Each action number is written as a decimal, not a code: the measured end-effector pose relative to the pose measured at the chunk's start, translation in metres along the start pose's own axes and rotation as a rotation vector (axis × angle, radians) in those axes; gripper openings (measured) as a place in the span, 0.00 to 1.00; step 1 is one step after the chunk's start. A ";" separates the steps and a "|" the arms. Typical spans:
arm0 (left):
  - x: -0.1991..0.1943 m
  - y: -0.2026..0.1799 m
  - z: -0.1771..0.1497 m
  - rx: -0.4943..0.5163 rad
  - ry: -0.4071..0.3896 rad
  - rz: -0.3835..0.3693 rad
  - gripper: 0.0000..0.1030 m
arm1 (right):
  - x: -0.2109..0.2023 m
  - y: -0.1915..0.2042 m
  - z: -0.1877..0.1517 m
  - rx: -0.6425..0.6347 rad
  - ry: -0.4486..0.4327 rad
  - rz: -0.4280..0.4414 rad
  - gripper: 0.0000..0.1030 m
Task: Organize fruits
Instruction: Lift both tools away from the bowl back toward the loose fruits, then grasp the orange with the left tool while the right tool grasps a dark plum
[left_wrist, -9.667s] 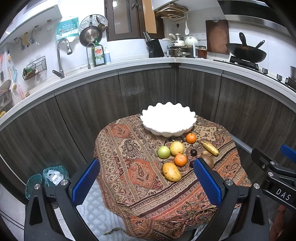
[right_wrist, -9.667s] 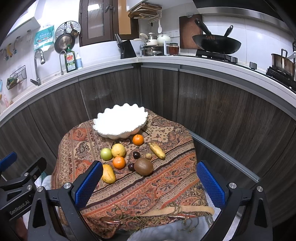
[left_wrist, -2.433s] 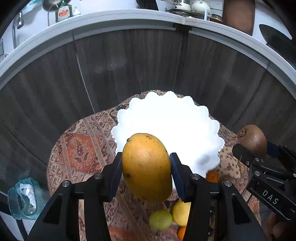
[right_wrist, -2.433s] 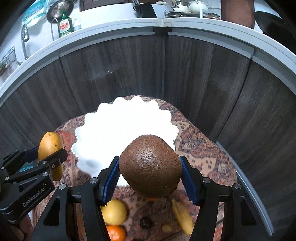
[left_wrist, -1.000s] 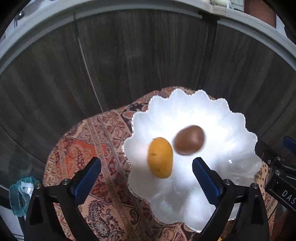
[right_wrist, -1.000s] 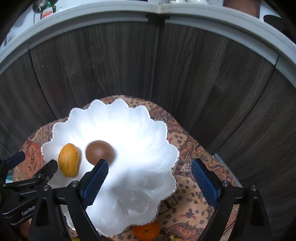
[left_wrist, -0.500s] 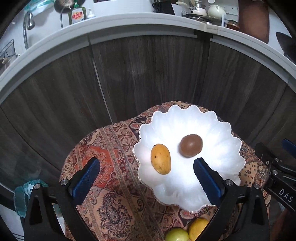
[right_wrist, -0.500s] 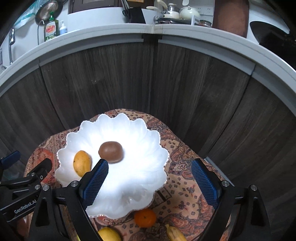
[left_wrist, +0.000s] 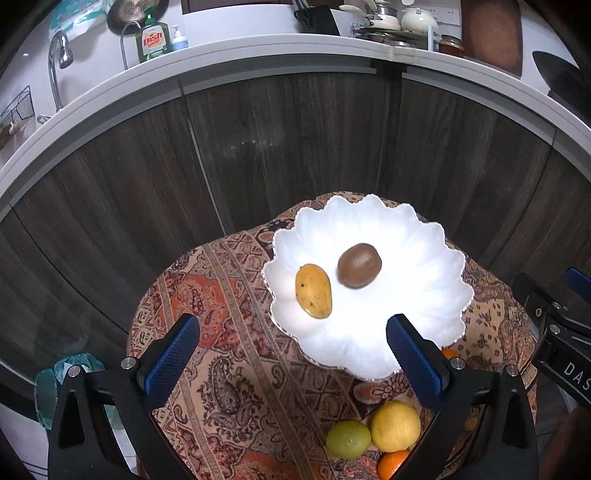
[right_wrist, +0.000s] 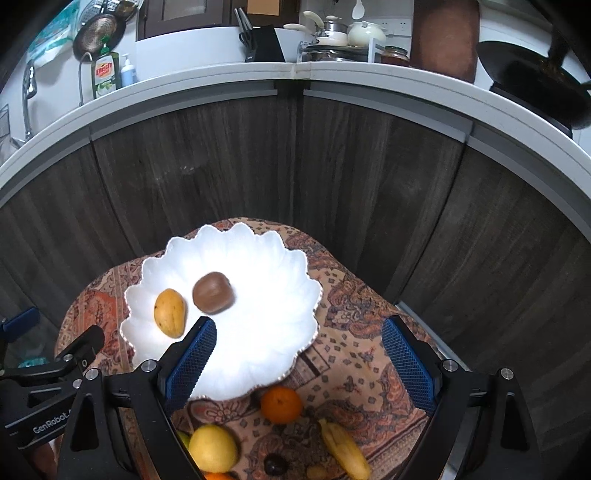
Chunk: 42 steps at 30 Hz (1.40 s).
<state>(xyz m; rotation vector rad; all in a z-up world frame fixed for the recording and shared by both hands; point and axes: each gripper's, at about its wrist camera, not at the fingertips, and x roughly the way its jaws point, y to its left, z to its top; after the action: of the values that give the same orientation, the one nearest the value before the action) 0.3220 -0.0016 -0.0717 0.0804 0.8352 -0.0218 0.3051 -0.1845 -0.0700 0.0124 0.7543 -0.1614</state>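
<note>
Both the left gripper (left_wrist: 291, 354) and right gripper (right_wrist: 299, 354) gape empty above the bowl's (left_wrist: 424, 266) near rim; mango (left_wrist: 313, 290) and kiwi (left_wrist: 359, 265) sit left, its right half bare.

I'm seeing my left gripper (left_wrist: 290, 354) and right gripper (right_wrist: 299, 356) showing black frames, silver screws, textured blue pads (left_wrist: 171, 360), and white lettering.
</note>
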 end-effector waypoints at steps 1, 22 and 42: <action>0.000 -0.001 -0.002 0.003 0.001 -0.001 1.00 | -0.001 -0.001 -0.003 0.001 0.002 -0.003 0.89; -0.019 -0.023 -0.051 0.032 0.028 -0.033 1.00 | -0.016 -0.024 -0.050 0.009 0.033 -0.010 0.89; -0.010 -0.068 -0.112 0.116 0.083 -0.078 0.99 | -0.019 -0.057 -0.127 0.017 0.088 -0.021 0.89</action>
<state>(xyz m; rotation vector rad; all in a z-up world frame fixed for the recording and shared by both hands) 0.2288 -0.0607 -0.1435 0.1590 0.9199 -0.1416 0.1968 -0.2293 -0.1469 0.0275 0.8409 -0.1880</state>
